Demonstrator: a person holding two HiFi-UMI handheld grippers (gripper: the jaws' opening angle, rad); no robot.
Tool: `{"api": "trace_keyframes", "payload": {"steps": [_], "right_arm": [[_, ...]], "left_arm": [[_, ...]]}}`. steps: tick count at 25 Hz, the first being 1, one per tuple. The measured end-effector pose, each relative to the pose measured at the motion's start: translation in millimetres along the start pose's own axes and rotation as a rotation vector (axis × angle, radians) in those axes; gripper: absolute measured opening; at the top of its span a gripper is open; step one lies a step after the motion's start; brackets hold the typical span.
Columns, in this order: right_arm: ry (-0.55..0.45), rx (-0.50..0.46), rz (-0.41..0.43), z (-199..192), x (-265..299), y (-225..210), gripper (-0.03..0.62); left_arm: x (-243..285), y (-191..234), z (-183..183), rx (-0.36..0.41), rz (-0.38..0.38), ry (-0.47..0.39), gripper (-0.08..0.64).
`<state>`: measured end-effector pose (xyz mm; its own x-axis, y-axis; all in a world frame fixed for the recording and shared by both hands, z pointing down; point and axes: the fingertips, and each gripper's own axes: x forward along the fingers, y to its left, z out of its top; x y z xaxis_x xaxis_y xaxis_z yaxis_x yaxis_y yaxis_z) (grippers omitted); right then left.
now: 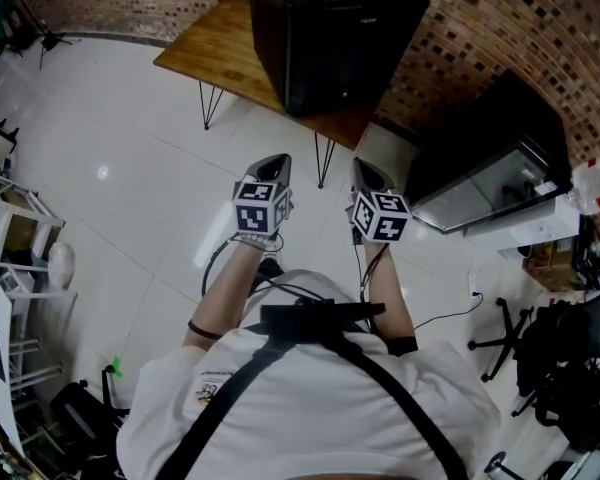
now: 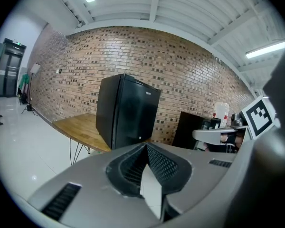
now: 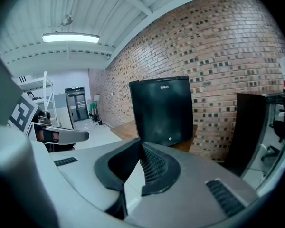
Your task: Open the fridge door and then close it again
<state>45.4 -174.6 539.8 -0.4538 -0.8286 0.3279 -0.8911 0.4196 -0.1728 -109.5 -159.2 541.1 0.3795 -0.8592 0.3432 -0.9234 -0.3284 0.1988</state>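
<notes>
A small black fridge [image 1: 330, 33] stands on a low wooden table [image 1: 225, 53] against the brick wall, its door shut. It also shows in the left gripper view as the fridge [image 2: 126, 110] and in the right gripper view as the fridge [image 3: 164, 110]. My left gripper [image 1: 277, 160] and right gripper [image 1: 365, 168] are held side by side over the white floor, short of the table. Both point toward the fridge, apart from it. Both are shut with nothing between the jaws, as seen at the left gripper [image 2: 146, 146] and right gripper [image 3: 140, 145].
A dark cabinet with a glass-fronted unit [image 1: 490, 168] stands right of the table. A white shelf rack [image 1: 15, 238] is at the far left, and office chairs [image 1: 555, 368] at the right. Cables trail from the grippers down past the person's body [image 1: 310, 408].
</notes>
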Motion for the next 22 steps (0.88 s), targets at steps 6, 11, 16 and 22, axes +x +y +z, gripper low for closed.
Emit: {"api": "trace_keyframes", "payload": {"steps": [6, 11, 16, 22], "right_arm": [[-0.004, 0.002, -0.006, 4, -4, -6, 0.006], [-0.001, 0.007, 0.0, 3, -2, -6, 0.006], [0.001, 0.008, 0.004, 4, 2, -5, 0.006], [-0.004, 0.022, 0.001, 4, 2, -9, 0.006]], "left_arm": [[3, -4, 2, -0.008, -0.003, 0.002, 0.0], [5, -3, 4, -0.009, -0.007, -0.005, 0.0], [8, -2, 5, -0.022, -0.01, -0.009, 0.0], [10, -2, 6, -0.023, -0.014, -0.005, 0.0]]}}
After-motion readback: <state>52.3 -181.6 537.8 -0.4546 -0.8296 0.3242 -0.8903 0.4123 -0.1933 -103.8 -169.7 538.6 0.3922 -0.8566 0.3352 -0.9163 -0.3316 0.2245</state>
